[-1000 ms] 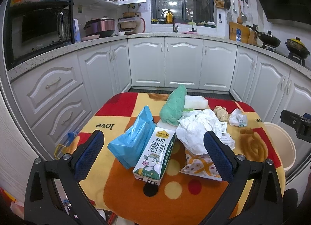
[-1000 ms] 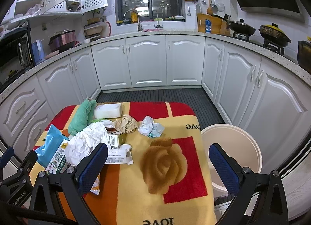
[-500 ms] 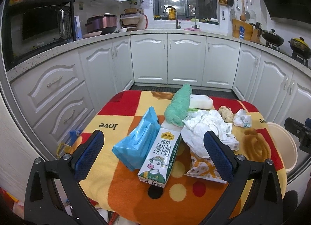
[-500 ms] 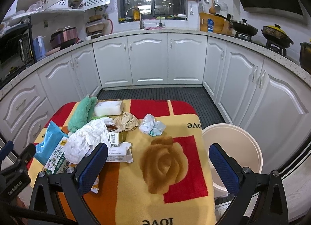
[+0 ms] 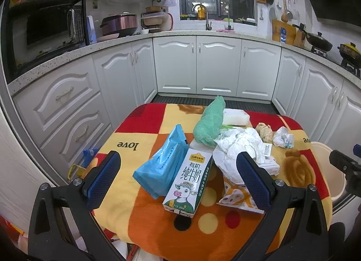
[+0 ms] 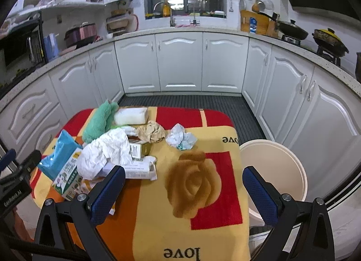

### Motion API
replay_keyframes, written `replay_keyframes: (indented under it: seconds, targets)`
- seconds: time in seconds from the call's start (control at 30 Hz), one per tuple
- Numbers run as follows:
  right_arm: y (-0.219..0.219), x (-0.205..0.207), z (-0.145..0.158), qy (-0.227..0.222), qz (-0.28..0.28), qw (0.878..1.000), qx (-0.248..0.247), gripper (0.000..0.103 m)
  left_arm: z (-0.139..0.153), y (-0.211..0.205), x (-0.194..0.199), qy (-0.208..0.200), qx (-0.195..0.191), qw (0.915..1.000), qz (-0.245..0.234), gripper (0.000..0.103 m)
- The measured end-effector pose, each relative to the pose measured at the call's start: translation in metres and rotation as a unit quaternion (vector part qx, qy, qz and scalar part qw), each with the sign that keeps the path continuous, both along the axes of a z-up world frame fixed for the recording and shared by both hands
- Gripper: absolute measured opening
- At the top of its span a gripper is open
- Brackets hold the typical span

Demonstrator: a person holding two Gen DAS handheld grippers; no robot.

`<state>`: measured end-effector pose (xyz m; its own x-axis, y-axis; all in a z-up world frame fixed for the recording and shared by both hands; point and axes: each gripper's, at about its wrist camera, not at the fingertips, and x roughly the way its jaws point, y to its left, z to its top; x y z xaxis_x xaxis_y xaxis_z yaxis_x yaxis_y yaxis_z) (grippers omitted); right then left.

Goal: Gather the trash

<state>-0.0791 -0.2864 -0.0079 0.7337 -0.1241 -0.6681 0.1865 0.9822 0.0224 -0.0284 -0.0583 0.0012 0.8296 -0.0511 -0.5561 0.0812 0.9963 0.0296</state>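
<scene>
A pile of trash lies on the blanket-covered table (image 5: 144, 211): a blue wrapper (image 5: 162, 164), a milk carton (image 5: 189, 179), crumpled white paper (image 5: 239, 146), a green cloth (image 5: 208, 125), a brown paper ball (image 6: 150, 133), a crumpled tissue (image 6: 180, 138) and small boxes (image 6: 140, 168). A cream bin (image 6: 275, 170) stands at the table's right side. My left gripper (image 5: 178, 170) is open and empty, near the carton's front. My right gripper (image 6: 183, 191) is open and empty above the rose pattern.
White kitchen cabinets (image 5: 216, 67) wrap around the room, with a dark ribbed floor mat (image 6: 187, 103) behind the table. A white block (image 6: 130, 115) lies at the table's far edge. A microwave (image 5: 47, 28) sits on the left counter.
Both views have shifted slightly: the table and trash sit a little lower and farther. Both grippers stay open and empty.
</scene>
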Motion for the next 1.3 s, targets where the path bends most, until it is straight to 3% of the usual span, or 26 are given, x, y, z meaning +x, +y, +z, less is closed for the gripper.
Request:
replay_keyframes:
  seconds: [0.7,1.3]
  targets:
    - [0.003,0.004,-0.007,0.015,0.031,0.999,0.031,0.103,-0.005,0.039,0.02,0.041,-0.005,0.999,-0.013,0.102]
    - [-0.005,0.016,-0.01,0.01,0.044,0.998,0.045,0.103,-0.018,0.045,0.044,0.074,-0.004,0.9964,-0.041,0.102]
